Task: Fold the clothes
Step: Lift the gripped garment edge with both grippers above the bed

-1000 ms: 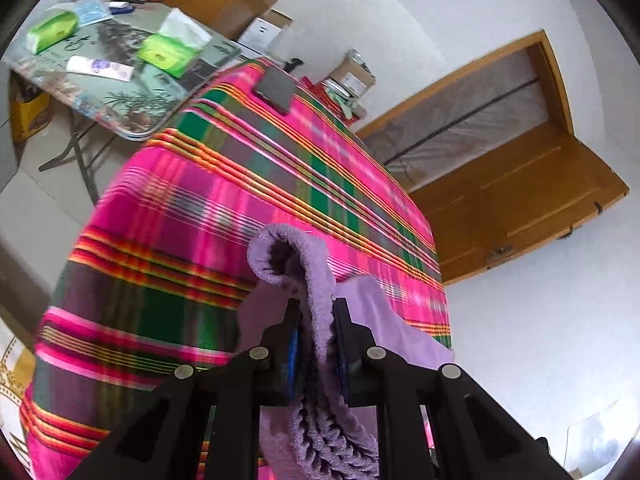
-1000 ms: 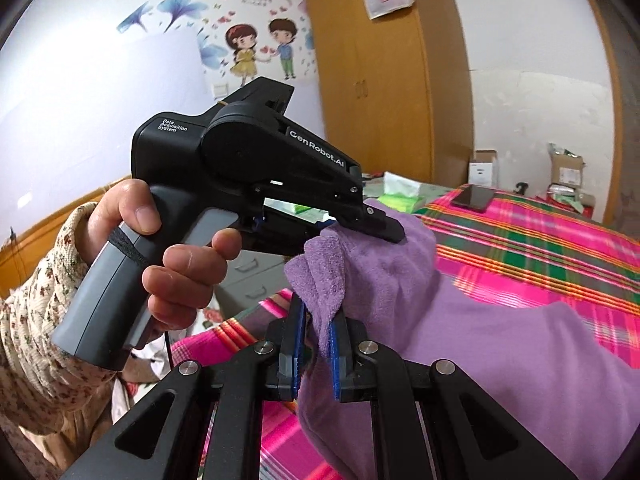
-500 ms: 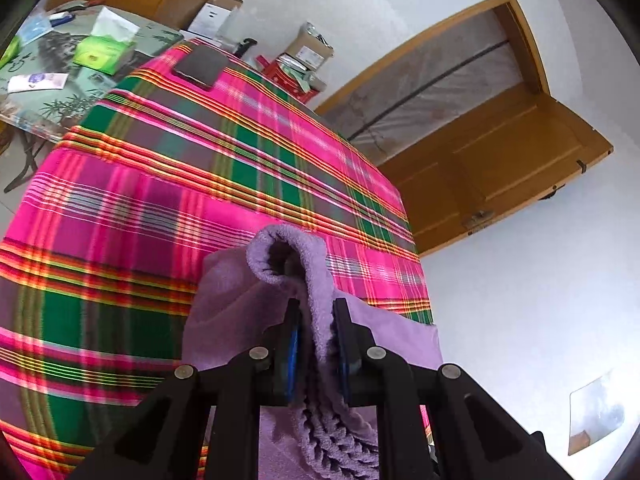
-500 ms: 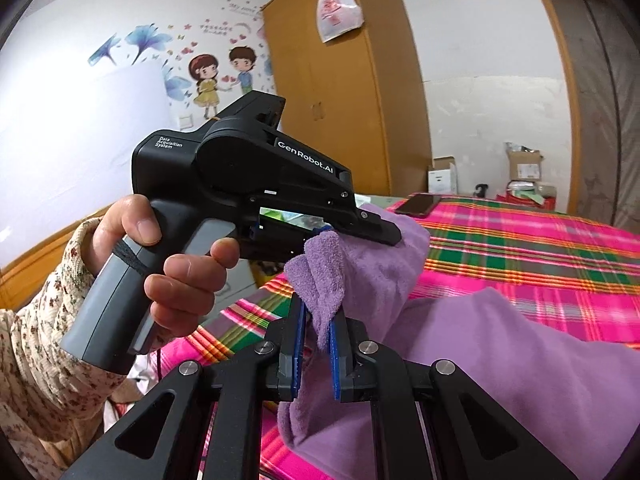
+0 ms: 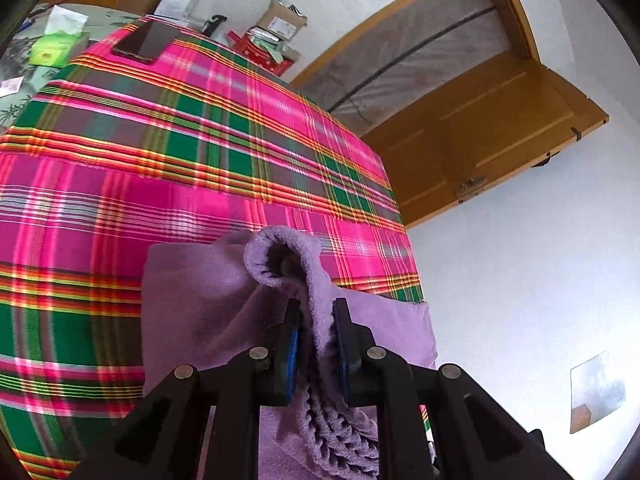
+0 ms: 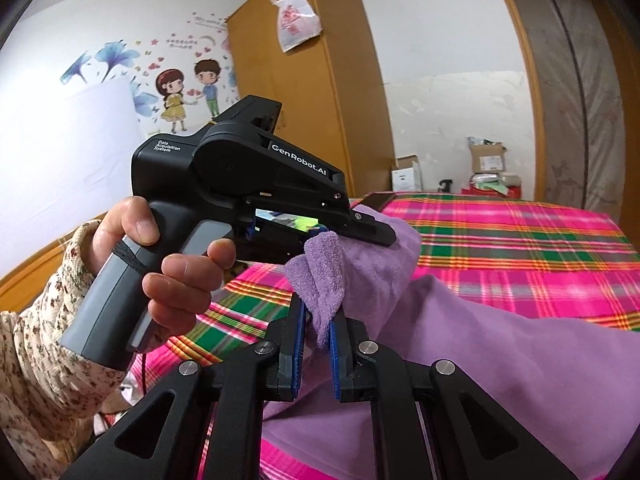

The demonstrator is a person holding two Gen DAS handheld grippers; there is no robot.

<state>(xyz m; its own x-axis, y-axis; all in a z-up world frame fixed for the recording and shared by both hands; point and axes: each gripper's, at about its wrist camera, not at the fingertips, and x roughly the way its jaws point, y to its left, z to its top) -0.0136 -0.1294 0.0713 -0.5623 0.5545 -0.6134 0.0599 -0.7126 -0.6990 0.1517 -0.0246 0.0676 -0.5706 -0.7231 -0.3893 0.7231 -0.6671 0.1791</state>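
Left wrist: plaid bedspread (image 5: 192,152), wooden door (image 5: 492,132).

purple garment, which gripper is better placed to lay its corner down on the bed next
Neither clearly: left gripper and right gripper each pinch the purple garment side by side above the plaid bedspread.

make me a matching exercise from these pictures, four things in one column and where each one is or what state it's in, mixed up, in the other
Things:
1. purple garment
2. phone
3. white plastic bag
4. wooden door

Places or states:
A. hanging on the wardrobe
B. standing open
C. pinched in the jaws of both grippers
D. lying on the far corner of the plaid bedspread

Pairs: 1-C, 2-D, 3-A, 4-B
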